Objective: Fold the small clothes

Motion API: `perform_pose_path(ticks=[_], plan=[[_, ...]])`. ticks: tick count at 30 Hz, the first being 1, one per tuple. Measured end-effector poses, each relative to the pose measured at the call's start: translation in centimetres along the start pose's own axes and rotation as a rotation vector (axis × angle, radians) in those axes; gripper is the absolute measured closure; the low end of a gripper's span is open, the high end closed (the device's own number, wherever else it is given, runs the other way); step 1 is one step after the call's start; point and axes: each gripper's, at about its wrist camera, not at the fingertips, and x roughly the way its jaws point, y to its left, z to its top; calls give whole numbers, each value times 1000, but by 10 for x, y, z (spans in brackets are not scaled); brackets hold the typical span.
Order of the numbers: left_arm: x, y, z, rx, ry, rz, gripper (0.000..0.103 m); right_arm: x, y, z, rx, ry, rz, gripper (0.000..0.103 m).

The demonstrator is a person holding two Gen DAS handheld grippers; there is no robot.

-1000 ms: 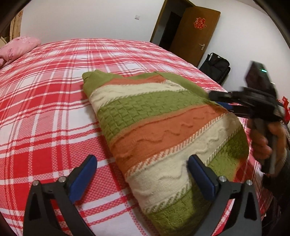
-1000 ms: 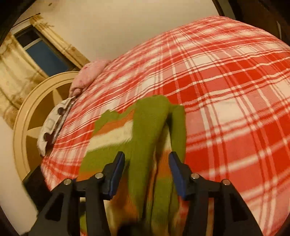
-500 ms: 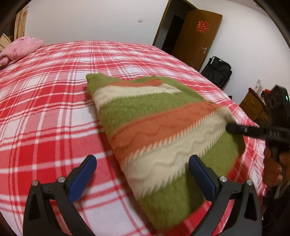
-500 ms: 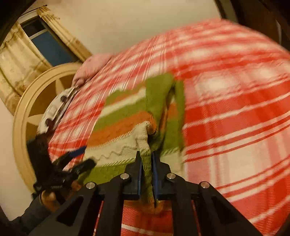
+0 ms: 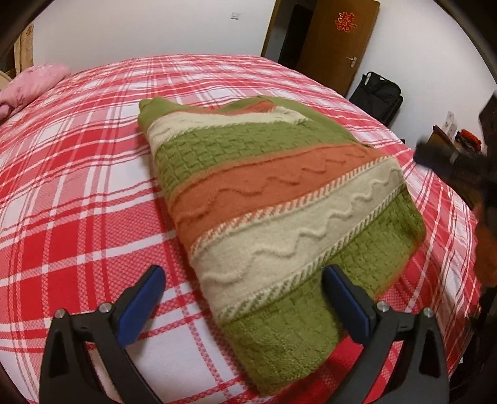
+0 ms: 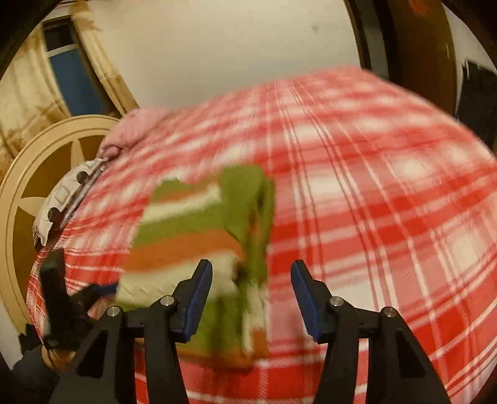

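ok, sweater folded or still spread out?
Folded. The sweater lies as a compact, layered bundle on the plaid bed; doubled edges show along its right side.

My left hand-held gripper (image 5: 242, 298) hangs with fingers spread over the folded striped sweater (image 5: 273, 199) on the plaid bed (image 5: 77, 174).

A bed with a red and white checked cover (image 5: 93, 161) fills most of both views. A pink pillow (image 5: 31, 84) lies at the upper left of the left wrist view. Behind the bed is a plain white wall (image 5: 139, 28). At the upper right stands a brown wooden door (image 5: 341, 40) with a red ornament, and beside it a black bag (image 5: 377, 96). In the right wrist view, a window with yellow curtains (image 6: 66, 71) is at the upper left, above a round cream headboard (image 6: 37, 174).
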Motion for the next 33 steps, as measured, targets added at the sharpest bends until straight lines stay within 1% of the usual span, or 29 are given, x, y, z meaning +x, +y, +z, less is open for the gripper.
perform_pose_path(ticks=[1,2,4,6,7,8,9,10,12,15,17,19,22,24,25,26,27,28,31,33], plan=[[1,0,0,1,1,2,0,-1,10,4,-22,-13,50,49],[1,-1,0,0,1,2,0,2,25,8,-60,-7,114,49],[0,0,-1,-1,0,4,0,14,45,7,-137,19,147,49],[1,-1,0,-1,-1,10,0,37,58,3,-204,57,122,49],[1,-1,0,-1,-1,10,0,47,57,1,-215,76,93,49],[1,-1,0,-1,0,10,0,59,49,-5,-211,104,39,49],[1,-1,0,2,3,12,0,72,39,-8,-186,141,19,50],[2,-2,0,6,4,16,0,78,30,-10,-159,156,56,50],[2,-1,1,7,6,17,0,74,24,-12,-164,128,88,50],[2,1,1,1,8,10,0,71,33,-15,-225,131,57,50],[3,1,1,1,8,11,0,65,29,-15,-234,135,60,49],[3,2,1,0,8,10,0,59,23,-14,-215,137,83,49],[2,2,2,-4,10,9,0,45,16,-9,-180,118,115,49],[-3,2,1,-13,0,4,0,36,7,0,-128,89,162,49],[-7,5,1,-31,-14,-4,0,35,-1,7,-96,77,163,48],[-11,9,0,-55,-35,-10,0,36,-12,15,-58,66,160,47],[-15,15,1,-87,-58,-19,0,38,-23,23,-18,57,151,42],[-16,19,1,-108,-61,-24,0,42,-33,29,16,51,144,41],[-16,31,3,-176,-64,-40,0,63,-56,44,93,77,143,41],[-10,32,3,-188,-33,-59,0,80,-62,53,108,96,130,41]])
